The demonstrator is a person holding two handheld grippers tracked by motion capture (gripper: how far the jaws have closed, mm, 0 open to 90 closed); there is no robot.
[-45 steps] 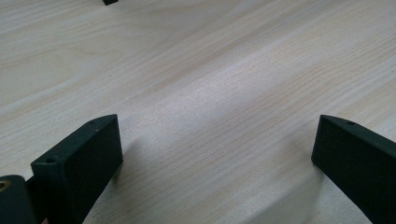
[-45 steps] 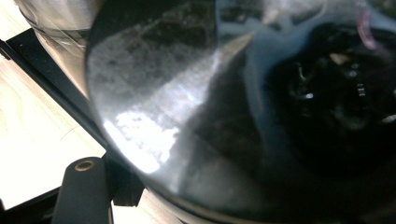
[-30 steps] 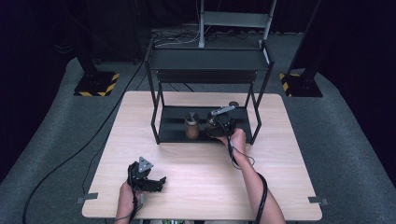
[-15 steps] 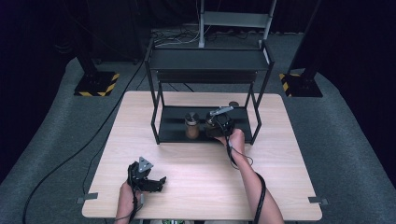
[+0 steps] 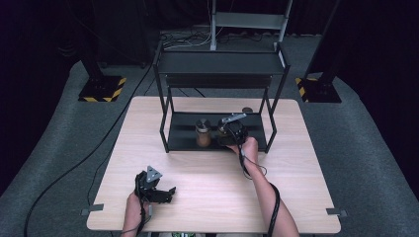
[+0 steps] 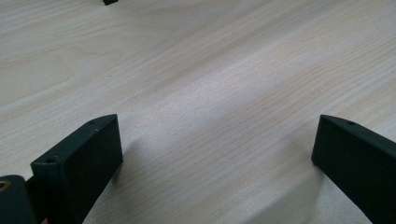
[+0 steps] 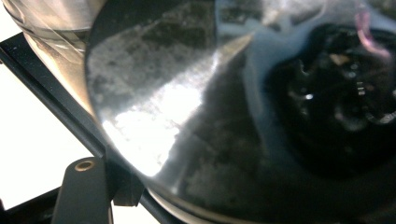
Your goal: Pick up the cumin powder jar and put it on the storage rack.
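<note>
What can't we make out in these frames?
- Right gripper: high view, its jaws hidden by its own body under the black metal rack.
- Dark shiny round object: right gripper view, too close and cut off by the edges; identity unclear.
- Small round item behind the rack: high view, too small.

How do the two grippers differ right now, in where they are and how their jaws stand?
The left gripper rests low over the bare table near the person's edge; the right gripper reaches into the black rack, beside a brown jar. The left's jaws stand wide apart with nothing between; the right's are closed on a shiny dark round thing. Each is hand-held.
</note>
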